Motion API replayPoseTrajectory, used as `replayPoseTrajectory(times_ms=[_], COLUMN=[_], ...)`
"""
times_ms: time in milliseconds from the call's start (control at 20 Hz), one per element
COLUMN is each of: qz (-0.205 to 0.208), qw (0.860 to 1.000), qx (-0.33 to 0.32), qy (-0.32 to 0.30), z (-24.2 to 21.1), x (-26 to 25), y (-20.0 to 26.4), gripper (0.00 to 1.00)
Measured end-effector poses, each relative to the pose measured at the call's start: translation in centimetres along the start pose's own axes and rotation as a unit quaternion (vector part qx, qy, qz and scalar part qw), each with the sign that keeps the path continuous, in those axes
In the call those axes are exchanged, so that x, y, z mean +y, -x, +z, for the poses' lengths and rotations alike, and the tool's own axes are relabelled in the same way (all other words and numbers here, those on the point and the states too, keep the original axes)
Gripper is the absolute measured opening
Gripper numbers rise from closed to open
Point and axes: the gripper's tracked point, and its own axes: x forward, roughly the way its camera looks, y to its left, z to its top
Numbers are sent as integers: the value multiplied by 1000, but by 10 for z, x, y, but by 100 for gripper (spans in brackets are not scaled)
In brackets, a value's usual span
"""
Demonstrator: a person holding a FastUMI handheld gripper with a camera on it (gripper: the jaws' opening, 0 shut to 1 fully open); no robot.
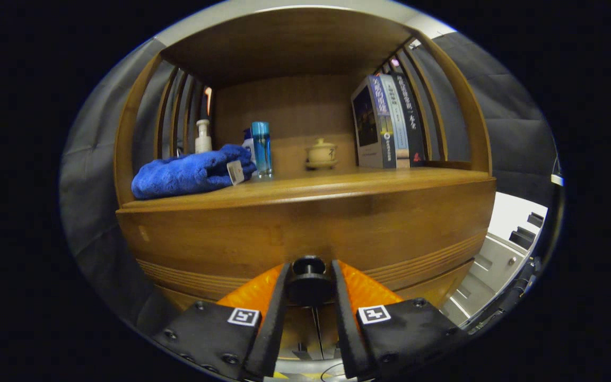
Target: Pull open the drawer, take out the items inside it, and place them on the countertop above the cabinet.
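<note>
3 books (390, 122) | 2 bottles (261, 148) | 1 towel (191, 172) | 1 teacup (321, 154) | 1 knob (308, 281)

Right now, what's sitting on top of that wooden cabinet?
On the countertop: a blue towel, a pump bottle behind it, a blue bottle, a lidded cup and books. The towel hides whatever is behind it. The gripper clamps the drawer knob.

Gripper camera low, close against cabinet (305, 228) front, facing forward along fingers (279, 307), looking up into shelf.
</note>
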Motion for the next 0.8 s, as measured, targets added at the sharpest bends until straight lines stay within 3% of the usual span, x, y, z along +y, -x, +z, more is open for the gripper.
replayPoseTrajectory(times_ms=[200,350,800], qz=[10,8,13], qw=[999,999,999], qx=[29,32,47], qy=[-12,13,2], z=[-6,-6,-14], x=[-2,-2,-4], y=[6,7,66], gripper=[39,39,38])
